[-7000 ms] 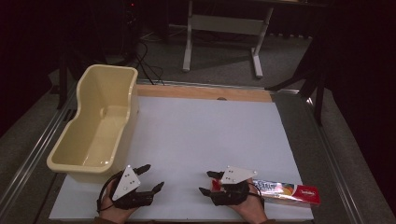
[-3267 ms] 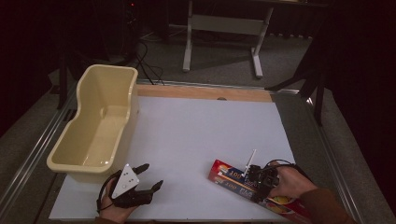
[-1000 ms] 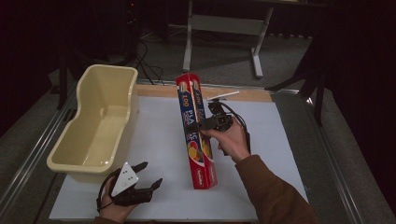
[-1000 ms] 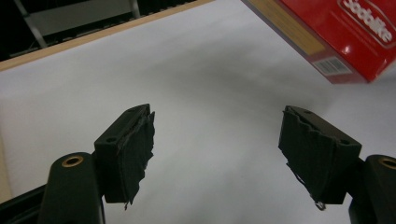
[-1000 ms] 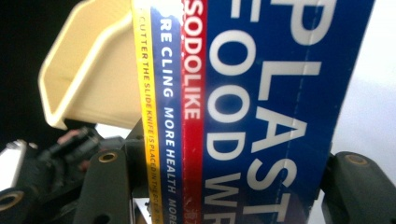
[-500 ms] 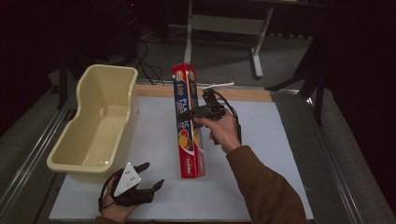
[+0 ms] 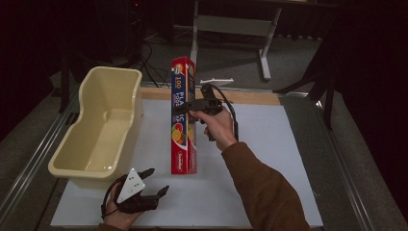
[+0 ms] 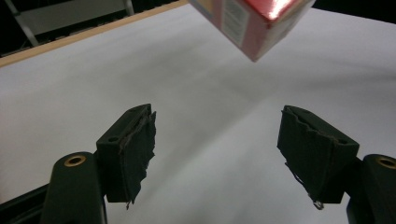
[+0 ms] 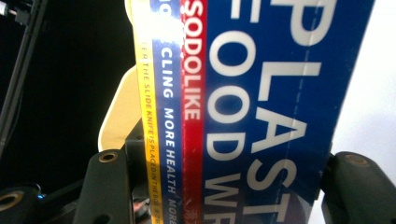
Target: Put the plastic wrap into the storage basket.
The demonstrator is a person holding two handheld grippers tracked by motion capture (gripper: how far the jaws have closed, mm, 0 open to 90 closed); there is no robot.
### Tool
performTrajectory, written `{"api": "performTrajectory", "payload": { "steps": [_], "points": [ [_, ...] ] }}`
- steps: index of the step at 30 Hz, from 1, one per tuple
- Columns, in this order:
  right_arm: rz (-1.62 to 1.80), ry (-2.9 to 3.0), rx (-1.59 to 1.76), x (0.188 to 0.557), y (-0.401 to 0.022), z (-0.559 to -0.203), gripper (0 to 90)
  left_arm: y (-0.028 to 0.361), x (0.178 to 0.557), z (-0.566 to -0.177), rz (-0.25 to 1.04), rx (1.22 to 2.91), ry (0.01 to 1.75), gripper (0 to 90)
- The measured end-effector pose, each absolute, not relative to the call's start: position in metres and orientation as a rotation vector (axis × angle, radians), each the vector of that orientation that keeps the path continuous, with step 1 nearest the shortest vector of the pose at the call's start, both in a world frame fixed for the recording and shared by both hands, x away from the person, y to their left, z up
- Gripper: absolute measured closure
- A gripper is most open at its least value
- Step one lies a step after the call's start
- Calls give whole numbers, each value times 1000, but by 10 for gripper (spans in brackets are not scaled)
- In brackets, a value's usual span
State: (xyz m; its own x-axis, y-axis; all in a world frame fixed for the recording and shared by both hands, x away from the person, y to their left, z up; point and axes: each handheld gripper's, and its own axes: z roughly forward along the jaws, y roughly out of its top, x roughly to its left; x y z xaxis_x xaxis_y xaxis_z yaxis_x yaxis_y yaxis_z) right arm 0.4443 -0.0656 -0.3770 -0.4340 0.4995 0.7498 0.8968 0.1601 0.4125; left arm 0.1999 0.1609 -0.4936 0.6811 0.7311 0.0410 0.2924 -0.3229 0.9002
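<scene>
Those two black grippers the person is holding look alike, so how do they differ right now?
The right gripper is shut on the long plastic wrap box, carrying it upright above the table; the left gripper is open and holds nothing. The right one is raised near mid-table, while the left sits low at the near edge beside the cream tub. Both have two black jaws.

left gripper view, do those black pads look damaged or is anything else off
Yes. In the left gripper view the pads on the open left tool look torn, with ragged, peeling edges on both. Otherwise nothing is spilled: the right tool clamps the long plastic wrap box, held on end in the air beside the cream tub.
</scene>
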Motion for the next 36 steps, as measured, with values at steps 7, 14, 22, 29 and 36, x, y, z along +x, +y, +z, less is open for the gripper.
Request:
{"api": "performTrajectory", "payload": {
  "steps": [7, 14, 22, 29, 36],
  "points": [
    [-1231, -1917, -1342, 450, -60, -377, 402, 161, 201, -494, 560, 1907, 801, 275],
    [-1260, -1858, -1385, 456, -57, -375, 401, 159, 202, -494, 551, 1914, 790, 275],
    [-1259, -1838, -1407, 459, -49, -370, 401, 161, 204, -493, 558, 1904, 799, 278],
    [-1283, -1844, -1402, 458, -33, -362, 401, 160, 204, -494, 548, 1911, 788, 278],
    [-1289, -1839, -1406, 458, -15, -356, 401, 158, 203, -494, 546, 1908, 780, 278]
  ]
}}
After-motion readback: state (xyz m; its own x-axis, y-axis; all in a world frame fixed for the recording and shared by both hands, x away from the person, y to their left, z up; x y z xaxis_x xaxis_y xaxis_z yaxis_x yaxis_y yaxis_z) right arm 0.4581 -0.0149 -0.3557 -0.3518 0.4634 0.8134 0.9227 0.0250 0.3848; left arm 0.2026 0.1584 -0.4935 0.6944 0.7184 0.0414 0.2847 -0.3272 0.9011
